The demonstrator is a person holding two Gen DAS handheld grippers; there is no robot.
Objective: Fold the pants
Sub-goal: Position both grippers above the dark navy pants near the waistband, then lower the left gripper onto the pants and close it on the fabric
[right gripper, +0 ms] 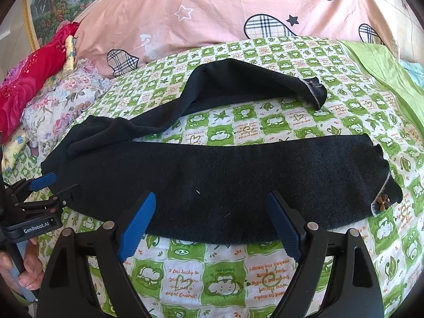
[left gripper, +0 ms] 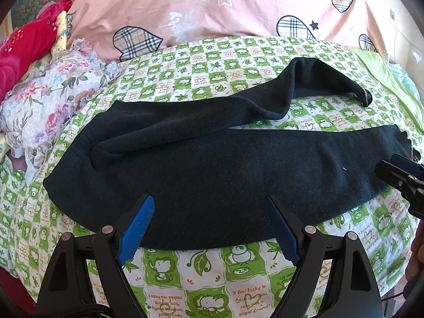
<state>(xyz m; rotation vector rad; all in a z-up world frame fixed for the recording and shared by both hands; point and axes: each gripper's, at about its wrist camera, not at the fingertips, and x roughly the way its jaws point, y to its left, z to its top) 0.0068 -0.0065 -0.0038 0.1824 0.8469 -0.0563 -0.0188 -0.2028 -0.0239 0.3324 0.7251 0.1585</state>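
Note:
Dark pants (left gripper: 201, 164) lie spread on a green-and-white patterned bed sheet (left gripper: 212, 267), waist to the left, two legs running right. The near leg lies flat; the far leg (left gripper: 312, 79) curves away with its cuff curled. In the right wrist view the pants (right gripper: 225, 175) show a small brown bow (right gripper: 383, 201) at the near cuff. My left gripper (left gripper: 209, 206) hovers open over the near edge of the pants, nothing between its blue pads. My right gripper (right gripper: 210, 204) is open too, above the near leg's edge. Each gripper shows in the other's view: the right gripper's body (left gripper: 402, 175), the left gripper's body (right gripper: 39, 196).
A pink quilt (left gripper: 238, 8) with plaid hearts lies behind the pants. Floral bedding (left gripper: 50, 98) and red fabric (left gripper: 23, 45) are piled at the left. A green cloth (right gripper: 381, 71) lies at the far right. A hand (right gripper: 23, 267) grips the left gripper's handle.

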